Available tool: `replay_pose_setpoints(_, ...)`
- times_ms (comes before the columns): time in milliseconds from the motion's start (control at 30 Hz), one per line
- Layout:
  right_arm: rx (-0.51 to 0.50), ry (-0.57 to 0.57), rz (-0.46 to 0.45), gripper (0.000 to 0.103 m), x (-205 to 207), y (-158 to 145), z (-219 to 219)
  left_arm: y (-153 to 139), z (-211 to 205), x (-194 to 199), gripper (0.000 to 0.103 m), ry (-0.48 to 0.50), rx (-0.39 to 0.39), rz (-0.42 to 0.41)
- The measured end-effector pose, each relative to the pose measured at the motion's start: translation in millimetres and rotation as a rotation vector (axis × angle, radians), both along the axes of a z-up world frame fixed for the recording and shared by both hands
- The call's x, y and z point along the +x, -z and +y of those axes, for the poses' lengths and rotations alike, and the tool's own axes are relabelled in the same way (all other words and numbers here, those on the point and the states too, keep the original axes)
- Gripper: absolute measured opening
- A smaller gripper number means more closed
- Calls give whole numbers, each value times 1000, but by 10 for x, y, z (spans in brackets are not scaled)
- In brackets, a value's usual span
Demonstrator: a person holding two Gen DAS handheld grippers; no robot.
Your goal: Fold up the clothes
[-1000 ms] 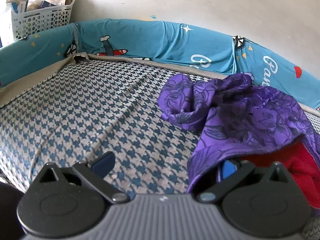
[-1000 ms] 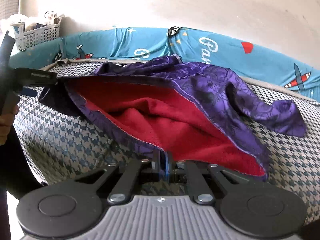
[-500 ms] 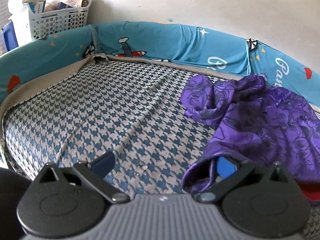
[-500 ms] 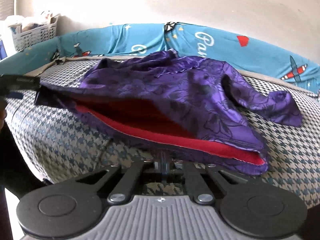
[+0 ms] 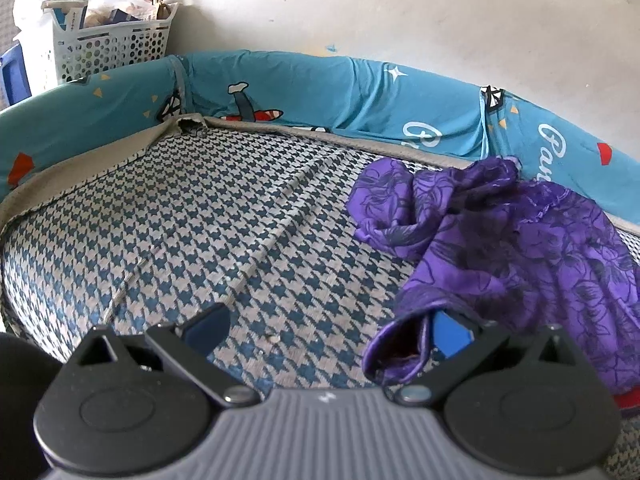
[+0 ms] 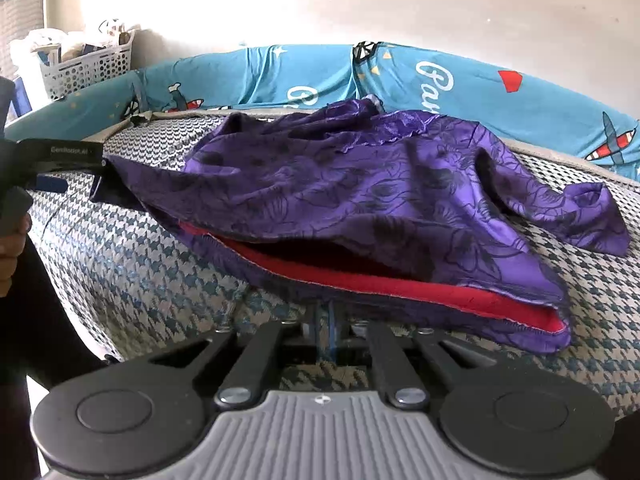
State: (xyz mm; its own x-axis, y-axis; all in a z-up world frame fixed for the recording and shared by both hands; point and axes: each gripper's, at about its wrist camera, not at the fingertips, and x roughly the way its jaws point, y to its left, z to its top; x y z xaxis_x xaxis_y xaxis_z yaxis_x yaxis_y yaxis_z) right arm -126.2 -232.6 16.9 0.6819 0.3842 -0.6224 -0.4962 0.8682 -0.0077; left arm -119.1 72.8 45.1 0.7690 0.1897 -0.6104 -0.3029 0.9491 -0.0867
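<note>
Purple garment (image 6: pixel 360 200) spread on bed (image 5: pixel 200 220), ahead of both. Right hand-held gripper (image 6: pixel 325 320) pressed together, pinching near hem. Left hand-held gripper (image 5: pixel 324 332) spread; hem draped over one finger only. Hem to be kept taut, level; red lining kept inside.

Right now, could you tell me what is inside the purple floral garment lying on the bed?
Through the open hem of the purple floral garment a red fleecy lining shows along the edge. Deeper inside is dark and covered by the top layer, so anything further in cannot be seen.
</note>
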Motion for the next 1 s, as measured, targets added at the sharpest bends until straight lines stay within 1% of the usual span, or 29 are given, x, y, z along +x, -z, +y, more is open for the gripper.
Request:
replay_pose_setpoints(67, 1, 5, 2, 6, 3, 10, 2, -8, 3, -7, 103, -2, 0, -5)
replay_pose_setpoints(133, 0, 8, 3, 10, 7, 15, 6, -14, 0, -10, 103, -3, 3, -8)
replay_pose_setpoints(200, -4, 13, 1, 12, 8, 19, 13, -21, -7, -17, 103, -3, 6, -11)
replay_pose_setpoints(367, 0, 30, 2, 13, 21, 20, 7, -52, -48, -54, 103, 4, 23, -26)
replay_pose_setpoints(433, 4, 46, -1, 13, 35, 12, -5, -56, -56, -73, 103, 0, 24, -29)
replay_pose_setpoints(567, 18, 121, 9, 16, 95, 12, -86, -58, -32, -102, 103, -16, 12, -30)
replay_pose_setpoints(600, 24, 135, 14, 18, 108, 11, -105, -60, -24, -109, 103, -21, 11, -32)
replay_pose_setpoints(700, 23, 153, 15, 20, 123, 10, -135, -79, -9, -133, 103, -34, 12, -47)
replay_pose_setpoints(900, 15, 160, 18, 22, 133, 10, -137, -116, -54, -162, 103, -46, 62, -74)
replay_pose_setpoints(1000, 16, 167, 18, 22, 133, 11, -142, -122, -54, -159, 103, -50, 70, -76)
